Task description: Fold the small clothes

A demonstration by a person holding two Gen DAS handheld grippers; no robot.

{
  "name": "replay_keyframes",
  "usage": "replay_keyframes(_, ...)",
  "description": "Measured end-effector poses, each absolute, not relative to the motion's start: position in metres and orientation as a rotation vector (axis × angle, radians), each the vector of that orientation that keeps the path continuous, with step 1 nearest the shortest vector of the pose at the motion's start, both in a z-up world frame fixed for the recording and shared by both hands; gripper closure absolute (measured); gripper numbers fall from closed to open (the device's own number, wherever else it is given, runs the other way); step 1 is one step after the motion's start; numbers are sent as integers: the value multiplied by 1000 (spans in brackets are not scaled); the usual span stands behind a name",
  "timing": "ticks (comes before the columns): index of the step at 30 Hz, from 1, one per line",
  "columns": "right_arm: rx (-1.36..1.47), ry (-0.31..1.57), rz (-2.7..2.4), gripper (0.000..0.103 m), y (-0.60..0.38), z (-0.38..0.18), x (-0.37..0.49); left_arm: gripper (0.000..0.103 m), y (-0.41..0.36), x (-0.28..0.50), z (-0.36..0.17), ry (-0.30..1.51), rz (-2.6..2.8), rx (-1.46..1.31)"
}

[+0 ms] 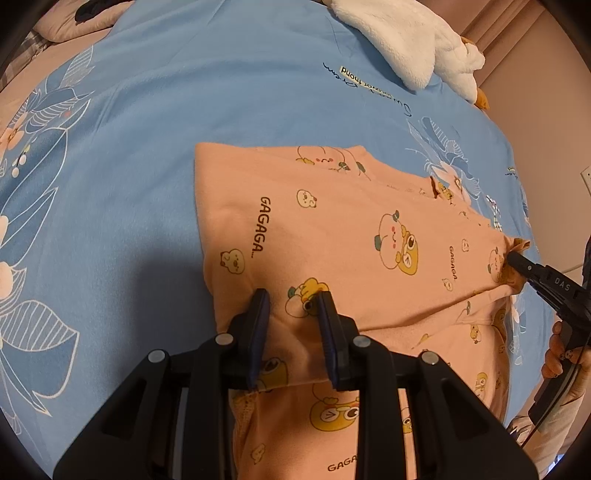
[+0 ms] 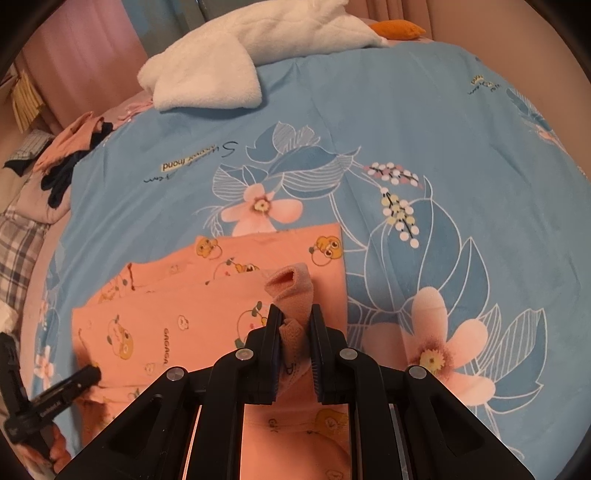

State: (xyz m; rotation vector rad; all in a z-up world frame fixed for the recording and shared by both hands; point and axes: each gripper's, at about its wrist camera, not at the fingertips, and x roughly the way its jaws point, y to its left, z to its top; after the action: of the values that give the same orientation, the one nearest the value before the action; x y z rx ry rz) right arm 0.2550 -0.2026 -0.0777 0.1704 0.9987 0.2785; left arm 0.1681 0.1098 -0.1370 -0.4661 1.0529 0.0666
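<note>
A small pink garment (image 1: 332,236) printed with cartoon ducks and "GAGAGA" lies partly folded on the blue floral bed cover (image 1: 147,129). My left gripper (image 1: 293,299) pinches a fold at the garment's near edge. My right gripper (image 2: 295,314) is shut on the ribbed cuff (image 2: 291,291) at the garment's right end. It also shows in the left wrist view (image 1: 517,260), touching the cuff end. The garment also shows in the right wrist view (image 2: 184,306), with the left gripper (image 2: 90,373) at its left edge.
A white fluffy blanket (image 1: 406,40) lies at the far edge of the bed, with an orange plush part (image 2: 399,29) beside it. Dark and pink clothes (image 2: 70,162) are piled at the bed's left edge. A plaid cloth (image 2: 18,251) lies near them.
</note>
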Motion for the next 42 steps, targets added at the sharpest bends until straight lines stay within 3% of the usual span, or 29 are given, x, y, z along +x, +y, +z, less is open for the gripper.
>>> replay_keyframes(29,185,1060,254,88,-208,-98,256,77,107,169,-137,1053,77,-448)
replay_keyframes(42,295,1039,275,83,-234,-77,250,77,107,169,-137,1055,82,-448)
